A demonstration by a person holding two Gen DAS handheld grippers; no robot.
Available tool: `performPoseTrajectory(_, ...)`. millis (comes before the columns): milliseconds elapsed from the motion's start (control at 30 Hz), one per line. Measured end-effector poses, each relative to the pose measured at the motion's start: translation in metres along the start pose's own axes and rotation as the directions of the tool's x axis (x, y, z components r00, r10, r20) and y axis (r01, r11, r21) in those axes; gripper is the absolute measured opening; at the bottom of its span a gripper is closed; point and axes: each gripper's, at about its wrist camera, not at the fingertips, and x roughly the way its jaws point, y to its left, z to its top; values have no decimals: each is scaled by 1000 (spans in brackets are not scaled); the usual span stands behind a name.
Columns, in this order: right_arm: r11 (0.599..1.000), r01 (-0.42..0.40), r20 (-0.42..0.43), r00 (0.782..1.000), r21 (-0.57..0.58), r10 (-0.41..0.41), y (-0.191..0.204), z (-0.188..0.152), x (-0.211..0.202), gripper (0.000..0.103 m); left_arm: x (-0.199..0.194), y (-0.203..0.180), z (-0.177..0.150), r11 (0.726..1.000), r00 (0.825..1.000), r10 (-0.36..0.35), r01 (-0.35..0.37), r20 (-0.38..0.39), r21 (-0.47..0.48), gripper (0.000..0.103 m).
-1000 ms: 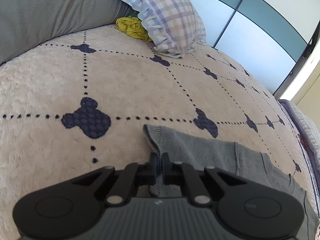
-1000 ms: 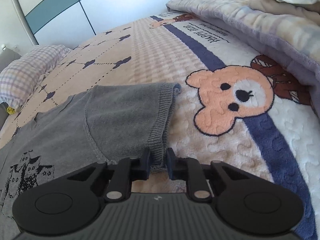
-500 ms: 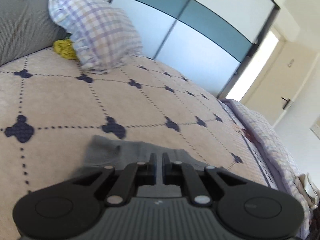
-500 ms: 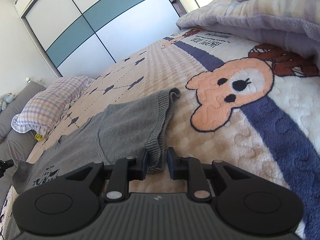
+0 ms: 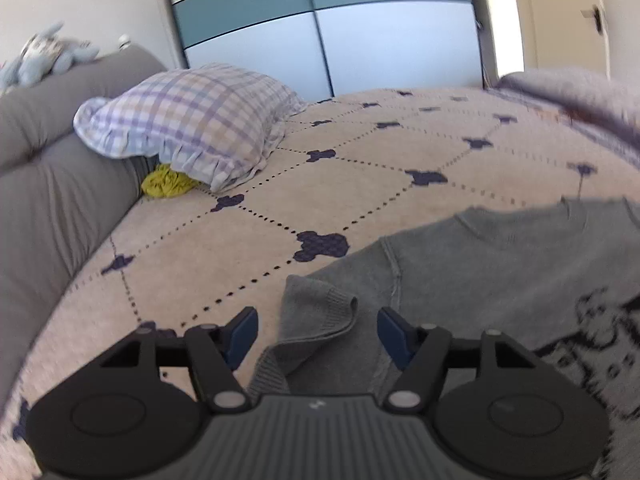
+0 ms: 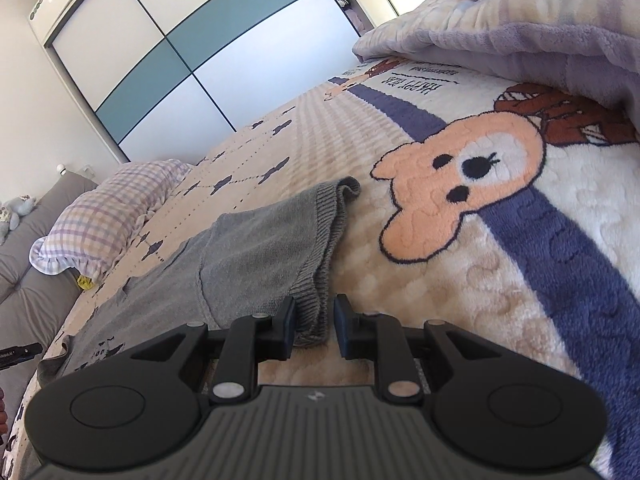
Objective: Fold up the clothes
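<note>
A grey knit sweater (image 5: 500,272) with a dark print lies flat on the beige bed cover. My left gripper (image 5: 318,330) is open, and the ribbed cuff of one sleeve (image 5: 316,312) lies loose between its fingers. In the right wrist view the other sleeve (image 6: 276,252) lies spread on the cover. My right gripper (image 6: 315,320) stands partly open around that sleeve's ribbed cuff (image 6: 314,312), with a gap on either side of the cloth.
A checked pillow (image 5: 192,120) and a yellow cloth (image 5: 168,184) lie by the grey headboard (image 5: 52,184). A lilac blanket (image 6: 520,36) is heaped at the foot end. A bear picture (image 6: 456,184) is on the cover beside the right sleeve. Wardrobe doors (image 5: 320,32) stand behind.
My left gripper was shut on the sleeve cuff, swung it toward the sweater body, and has now opened and let it go. My right gripper rose a little, still around its cuff.
</note>
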Motion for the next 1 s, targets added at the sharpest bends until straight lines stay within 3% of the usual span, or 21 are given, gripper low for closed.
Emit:
performPoseTrajectory(100, 1000, -3, 1, 1000, 4, 3, -1, 0, -1, 21, 13, -10, 1, 992, 1000, 19, -16, -24, 127, 82)
performPoseTrajectory(333, 1000, -2, 4, 1000, 0, 2, 0, -1, -1, 21, 45, -15, 2, 988, 990, 87, -71, -110, 140, 82)
performPoseTrajectory(400, 1000, -2, 4, 1000, -1, 2, 0, -1, -1, 21, 50, -13, 1, 990, 988, 87, -72, -129, 119, 75)
performPoseTrajectory(567, 1000, -1, 5, 1000, -2, 1, 0, -1, -1, 21, 55, -9, 2, 995, 984, 81, -70, -161, 69, 22)
performPoseTrajectory(633, 1000, 0, 6, 1000, -2, 0, 0, -1, -1, 21, 54, -10, 3, 994, 982, 96, -85, -162, 73, 10)
performPoseTrajectory(733, 1000, 0, 8, 1000, -3, 0, 1, -1, -1, 21, 48, -8, 5, 995, 983, 92, -86, -160, 41, 9)
performPoseTrajectory(867, 1000, 0, 9, 1000, -3, 0, 1, -1, -1, 21, 24, -13, 12, 999, 995, 38, -39, -95, -3, 8)
performPoseTrajectory(1000, 1000, 1, 10, 1000, -3, -1, 1, -1, -1, 21, -12, -23, 22, 992, 994, -105, 105, 14, -70, 8)
